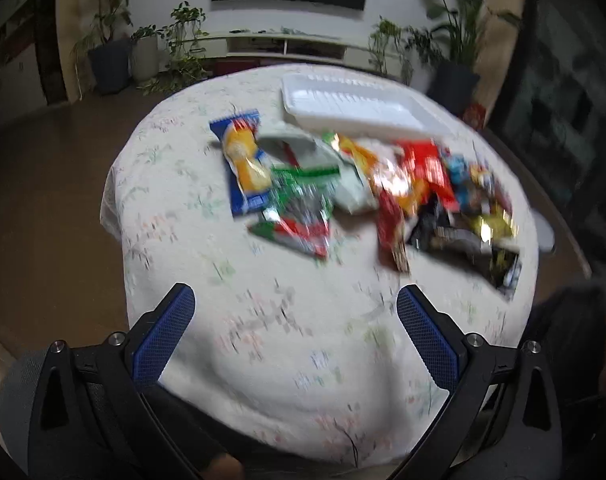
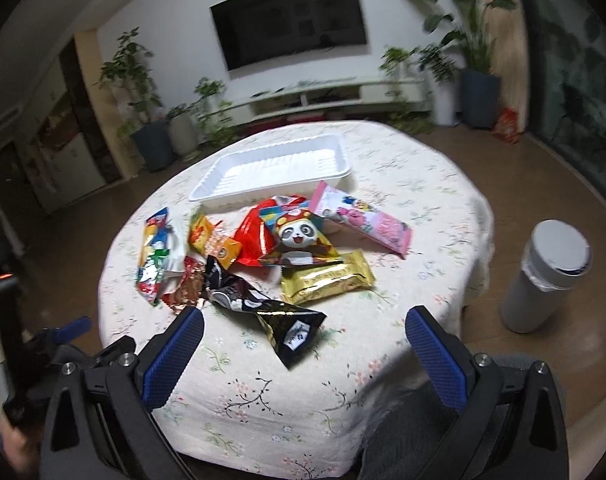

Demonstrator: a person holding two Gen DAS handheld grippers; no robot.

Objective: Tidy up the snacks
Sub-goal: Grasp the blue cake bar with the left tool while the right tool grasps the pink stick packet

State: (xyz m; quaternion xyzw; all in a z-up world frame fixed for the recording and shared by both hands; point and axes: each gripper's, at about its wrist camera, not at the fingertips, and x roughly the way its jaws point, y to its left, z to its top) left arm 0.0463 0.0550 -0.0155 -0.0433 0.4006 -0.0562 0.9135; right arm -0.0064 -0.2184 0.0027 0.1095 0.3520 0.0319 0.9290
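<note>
Several snack packets lie in a loose pile on a round table with a floral cloth [image 2: 423,184]. In the right wrist view I see a black packet [image 2: 263,308], a gold packet [image 2: 327,280], a panda packet [image 2: 299,236] and a pink packet [image 2: 363,220]. An empty white tray [image 2: 271,168] stands behind the pile. My right gripper [image 2: 305,320] is open and empty just before the black packet. In the blurred left wrist view a blue and yellow packet [image 1: 245,164], a green packet [image 1: 299,208] and the tray [image 1: 355,104] show. My left gripper [image 1: 295,300] is open and empty above the near cloth.
A white cylindrical bin [image 2: 547,280] stands on the floor right of the table. Potted plants [image 2: 151,120] and a low TV shelf [image 2: 327,92] line the far wall. My left gripper also shows at the left edge of the right wrist view [image 2: 63,332].
</note>
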